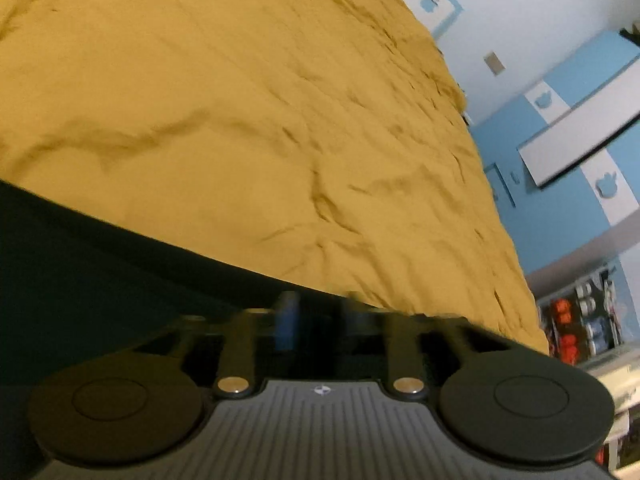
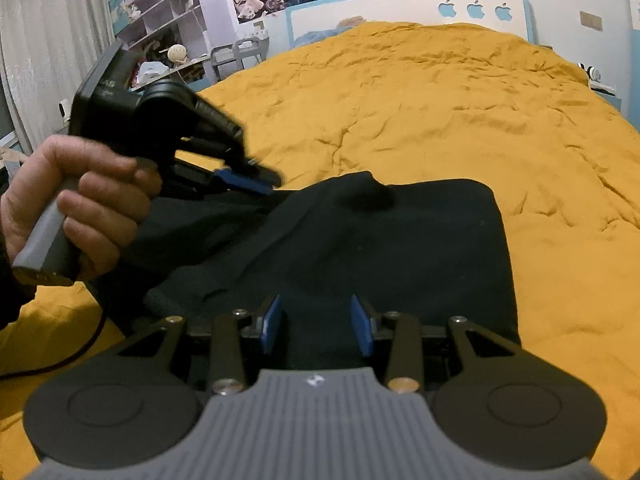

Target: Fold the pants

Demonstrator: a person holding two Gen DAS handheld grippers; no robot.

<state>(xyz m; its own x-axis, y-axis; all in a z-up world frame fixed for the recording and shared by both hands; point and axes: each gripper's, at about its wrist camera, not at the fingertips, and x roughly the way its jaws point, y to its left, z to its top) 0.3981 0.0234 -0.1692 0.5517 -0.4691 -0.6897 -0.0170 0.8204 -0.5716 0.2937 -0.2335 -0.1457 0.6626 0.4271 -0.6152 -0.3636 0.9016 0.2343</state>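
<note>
The black pants [image 2: 400,248] lie folded on the yellow bed cover [image 2: 420,92]. My right gripper [image 2: 318,326] is open, its blue pads on either side of the near edge of the pants, low over the cloth. My left gripper [image 2: 248,178], held by a hand, is at the left edge of the pants, its blue pads close together on a fold of black cloth. In the left wrist view the pants [image 1: 100,276] fill the lower left, and the left gripper [image 1: 316,316] is blurred against them.
A blue and white headboard [image 2: 412,10] stands at the far end of the bed. Shelves [image 2: 160,8] and a curtain [image 2: 44,40] are at the left. A cable [image 2: 60,360] trails over the cover at the lower left. Blue walls and shelves [image 1: 580,312] show to the right.
</note>
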